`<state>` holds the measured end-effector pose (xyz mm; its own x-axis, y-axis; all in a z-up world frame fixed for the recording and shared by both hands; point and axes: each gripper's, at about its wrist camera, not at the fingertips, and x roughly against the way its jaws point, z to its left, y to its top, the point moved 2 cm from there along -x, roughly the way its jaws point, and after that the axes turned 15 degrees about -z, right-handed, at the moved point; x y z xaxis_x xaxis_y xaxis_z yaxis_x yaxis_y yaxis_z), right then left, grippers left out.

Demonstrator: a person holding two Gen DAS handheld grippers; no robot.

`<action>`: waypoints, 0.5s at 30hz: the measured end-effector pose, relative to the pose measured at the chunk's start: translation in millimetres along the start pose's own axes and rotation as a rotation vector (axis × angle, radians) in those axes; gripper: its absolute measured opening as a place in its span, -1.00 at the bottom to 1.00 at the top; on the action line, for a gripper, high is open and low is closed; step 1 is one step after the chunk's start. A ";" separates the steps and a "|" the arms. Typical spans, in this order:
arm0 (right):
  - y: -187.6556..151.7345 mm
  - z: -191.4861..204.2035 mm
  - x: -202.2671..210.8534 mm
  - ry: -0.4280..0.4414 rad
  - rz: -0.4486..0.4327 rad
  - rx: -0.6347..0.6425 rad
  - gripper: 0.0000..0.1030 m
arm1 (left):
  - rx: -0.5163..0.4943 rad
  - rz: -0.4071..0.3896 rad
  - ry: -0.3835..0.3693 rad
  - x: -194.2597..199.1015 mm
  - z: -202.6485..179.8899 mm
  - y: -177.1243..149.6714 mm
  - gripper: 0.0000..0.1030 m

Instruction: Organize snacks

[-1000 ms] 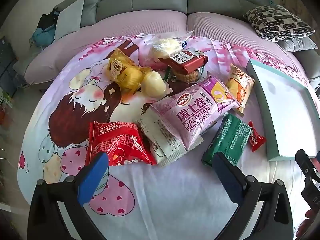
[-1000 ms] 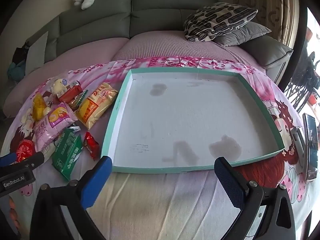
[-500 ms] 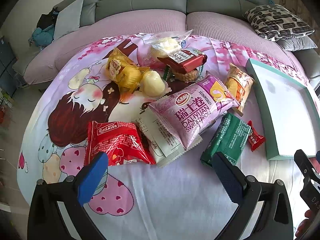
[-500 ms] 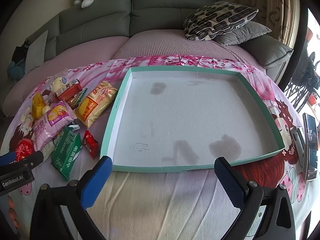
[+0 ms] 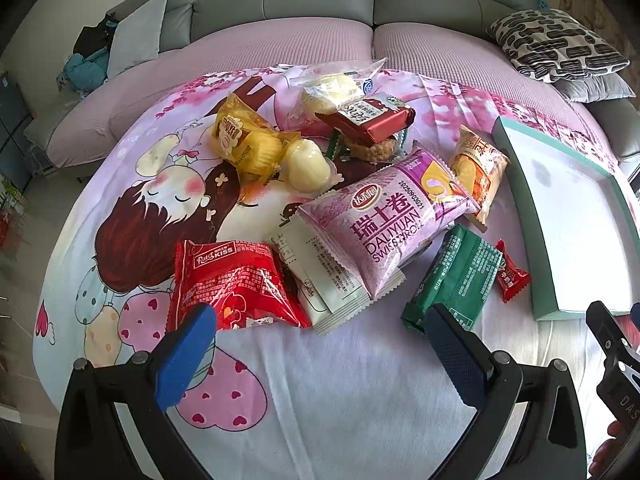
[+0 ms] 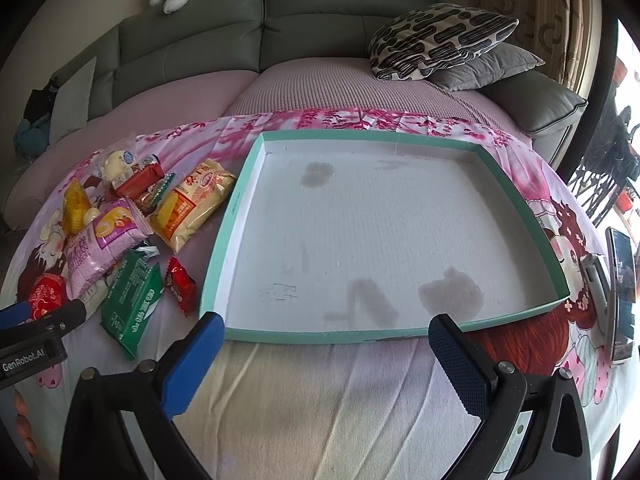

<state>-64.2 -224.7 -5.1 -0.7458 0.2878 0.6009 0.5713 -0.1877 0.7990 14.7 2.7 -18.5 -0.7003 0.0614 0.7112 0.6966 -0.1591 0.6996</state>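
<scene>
Left gripper [image 5: 320, 338]: its two blue fingers were wide apart and held nothing. It hung low over the cloth, at 6 o'clock from the snack pile.
Right gripper [image 6: 326, 338]: its blue fingers were wide apart too, with nothing between them. It hung at 6 o'clock from the tray, just before its near rim.
Red snack bag [image 5: 236, 284]: it lay flat on the cloth, right by the left finger tip of the left gripper, at 11 o'clock from that gripper.
Green packet [image 5: 456, 280]: it lay by the right finger tip of the left gripper, at 1 o'clock from that gripper.
Small red candy [image 5: 512, 276]: it sat between the green packet and the tray.
White packet [image 5: 320, 276]: it lay half under the pink bag, touching the red snack bag.
Pink Swiss roll bag [image 5: 388, 220]: it was in the middle of the pile, at 12 o'clock from the left gripper.
Orange bag [image 5: 478, 168]: it lay at 2 o'clock from the pink bag, near the tray rim.
Yellow cake bag [image 5: 244, 144]: it was at 10 o'clock from the pink bag, touching a pale round bun [image 5: 308, 166].
Dark red bar [image 5: 372, 118]: it sat on top of other snacks at the far side of the pile.
Tray [image 6: 236, 208]: a wide white box with a green rim, at 3 o'clock from the pile, with nothing in it.
Cloth [image 5: 340, 392]: a pink cartoon sheet lay under it all.
Phone [image 6: 622, 296]: it lay at 3 o'clock from the tray.
</scene>
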 end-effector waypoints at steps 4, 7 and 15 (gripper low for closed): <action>0.1 0.2 -0.1 -0.001 0.000 0.000 1.00 | 0.000 0.000 0.000 0.1 0.1 0.0 1.00; 0.3 0.8 -0.2 -0.001 0.000 -0.001 1.00 | 0.000 0.001 -0.001 -0.6 0.7 0.3 1.00; 0.1 1.1 -0.4 -0.003 0.002 0.000 1.00 | 0.000 0.002 -0.002 -0.8 0.7 0.3 1.00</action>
<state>-63.5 -223.7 -5.2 -0.7436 0.2898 0.6025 0.5731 -0.1880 0.7977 15.6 3.3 -18.9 -0.6984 0.0625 0.7130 0.6983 -0.1587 0.6980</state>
